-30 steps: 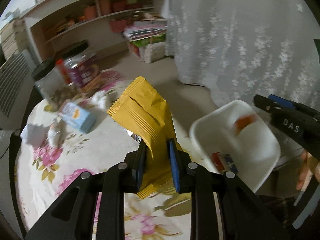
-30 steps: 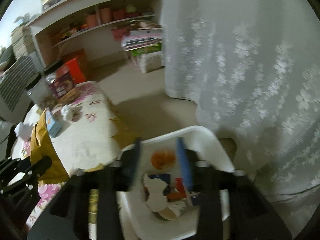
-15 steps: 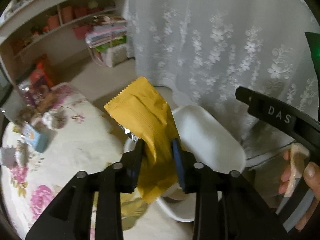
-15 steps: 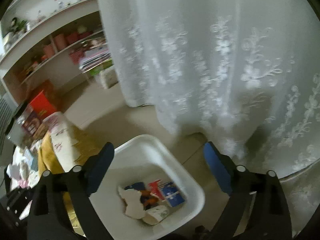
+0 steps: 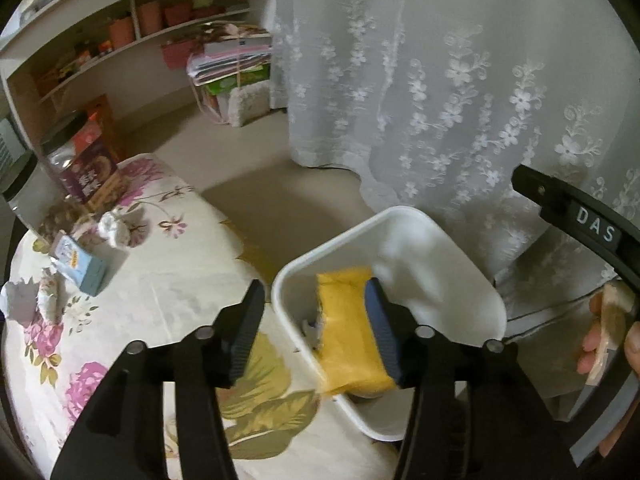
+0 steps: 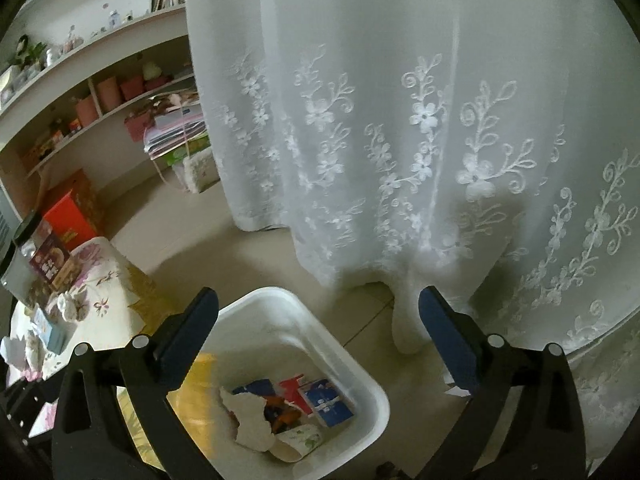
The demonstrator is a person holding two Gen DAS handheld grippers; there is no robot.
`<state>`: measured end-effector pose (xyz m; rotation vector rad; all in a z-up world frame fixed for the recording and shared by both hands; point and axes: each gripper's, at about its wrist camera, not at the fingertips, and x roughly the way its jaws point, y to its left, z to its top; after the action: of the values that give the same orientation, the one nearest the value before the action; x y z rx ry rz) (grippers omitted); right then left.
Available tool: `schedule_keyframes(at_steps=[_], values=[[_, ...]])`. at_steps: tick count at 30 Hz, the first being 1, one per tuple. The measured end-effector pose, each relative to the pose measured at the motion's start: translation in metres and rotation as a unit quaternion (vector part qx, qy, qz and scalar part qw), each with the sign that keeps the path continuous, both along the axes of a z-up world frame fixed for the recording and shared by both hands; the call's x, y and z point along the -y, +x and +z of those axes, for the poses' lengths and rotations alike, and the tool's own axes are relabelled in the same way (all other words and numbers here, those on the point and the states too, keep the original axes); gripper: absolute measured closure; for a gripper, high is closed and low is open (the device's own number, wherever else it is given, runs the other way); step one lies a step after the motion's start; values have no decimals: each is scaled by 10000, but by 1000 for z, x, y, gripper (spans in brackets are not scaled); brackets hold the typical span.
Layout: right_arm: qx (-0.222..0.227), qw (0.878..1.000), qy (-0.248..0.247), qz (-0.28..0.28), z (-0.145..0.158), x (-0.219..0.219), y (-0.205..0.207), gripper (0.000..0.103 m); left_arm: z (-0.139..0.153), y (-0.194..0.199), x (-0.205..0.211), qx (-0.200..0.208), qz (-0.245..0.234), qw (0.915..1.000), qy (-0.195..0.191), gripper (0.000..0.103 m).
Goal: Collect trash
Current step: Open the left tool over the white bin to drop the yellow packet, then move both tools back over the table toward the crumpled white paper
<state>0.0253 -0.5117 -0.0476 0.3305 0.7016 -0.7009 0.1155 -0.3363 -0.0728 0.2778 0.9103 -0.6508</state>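
A: Floral tablecloth [image 5: 168, 280] covers the table on the left, lace curtain [image 5: 440, 100] hangs down to the floor on the right, and the white bin [image 5: 460, 280] sits between them. How do the grippers stand?

B: The left gripper [image 5: 316, 320] has its jaws spread wide. The yellow wrapper [image 5: 348, 320] lies just against the inner face of its right finger, blurred, inside the bin by the near-left wall. I cannot tell whether it touches the finger. The other finger hangs over the tablecloth, apart from the bin's rim.

A: And the right one?

B: The right gripper [image 6: 320, 344] is also wide, holding nothing, above the bin [image 6: 372, 396]. In its view the bin holds a torn white paper [image 6: 248, 420], a blue-and-white carton [image 6: 328, 402], a red scrap [image 6: 294, 388] and a paper cup [image 6: 298, 440] lying on its side.

A: How much room at the edges?

B: The bin's left wall is tight against the table's edge. Its far corner sits near the curtain hem, with bare beige floor [image 5: 248, 160] opening behind toward the shelves [image 5: 120, 40].

A: What is on the table?

B: A small light-blue box [image 5: 80, 268], crumpled white tissues [image 5: 116, 226] and a purple packet [image 5: 90, 182] near the far edge, well apart from the bin.
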Motion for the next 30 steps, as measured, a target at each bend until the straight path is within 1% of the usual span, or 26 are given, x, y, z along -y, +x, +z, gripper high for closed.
schedule_keyframes(at_steps=[8, 14, 17, 18, 21, 30], values=[[-151, 9995, -77, 259, -4, -21, 15, 7, 1, 15, -31, 121, 297, 9994, 149, 46], [-303, 9967, -333, 679, -6, -52, 30, 7, 3, 22, -54, 325, 460, 9980, 297, 45], [-390, 9943, -464, 875, -9, -69, 37, 7, 4, 26, -63, 377, 522, 9974, 330, 44], [-419, 9935, -497, 934, -10, -73, 40, 7, 4, 29, -67, 387, 553, 9971, 343, 41], [-485, 9916, -546, 1067, -12, -85, 46, 7, 3, 34, -78, 405, 634, 9964, 390, 40], [-611, 9862, -425, 1480, -19, -123, 74, 7, -13, 56, -122, 276, 1009, 9926, 623, 40]])
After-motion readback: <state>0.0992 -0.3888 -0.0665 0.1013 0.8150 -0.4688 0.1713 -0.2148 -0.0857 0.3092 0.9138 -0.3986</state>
